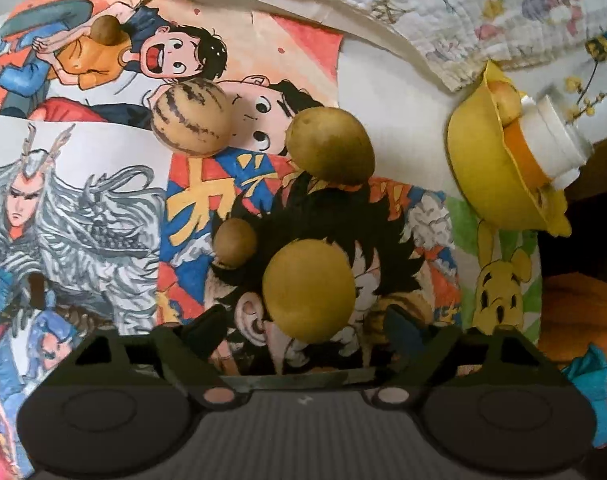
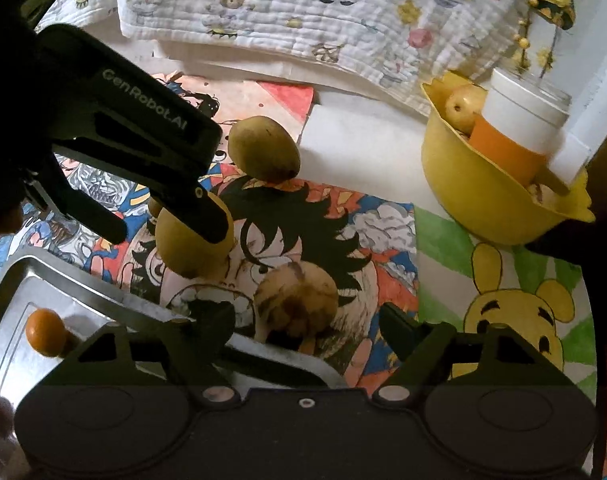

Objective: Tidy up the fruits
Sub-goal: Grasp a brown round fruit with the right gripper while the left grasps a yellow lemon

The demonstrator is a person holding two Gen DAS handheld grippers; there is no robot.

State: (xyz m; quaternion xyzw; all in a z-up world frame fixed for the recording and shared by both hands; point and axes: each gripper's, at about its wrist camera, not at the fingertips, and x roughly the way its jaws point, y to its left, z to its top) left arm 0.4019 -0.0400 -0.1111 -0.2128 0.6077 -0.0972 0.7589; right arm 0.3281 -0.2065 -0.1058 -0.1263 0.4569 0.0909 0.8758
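Several fruits lie loose on cartoon posters. In the left wrist view a yellow-green fruit (image 1: pixel 309 290) sits between the fingers of my left gripper (image 1: pixel 303 328), with a gap on each side, so the gripper is open. Farther off lie another yellow-green fruit (image 1: pixel 329 144), a striped pale fruit (image 1: pixel 191 118) and a small brown one (image 1: pixel 235 242). In the right wrist view a brown-blotched fruit (image 2: pixel 295 300) lies between the fingers of my right gripper (image 2: pixel 307 324), untouched; this gripper is open too. The left gripper (image 2: pixel 163 230) reaches in from the left over its fruit (image 2: pixel 193 252).
A metal tray (image 2: pixel 83 292) at the lower left holds a small orange fruit (image 2: pixel 45 332). A yellow bowl (image 2: pixel 463 184) at the right holds a fruit and a white-and-orange cup (image 2: pixel 515 128). A quilted cloth (image 2: pixel 303 12) lies along the back. Another small brown fruit (image 1: pixel 107 30) lies far left.
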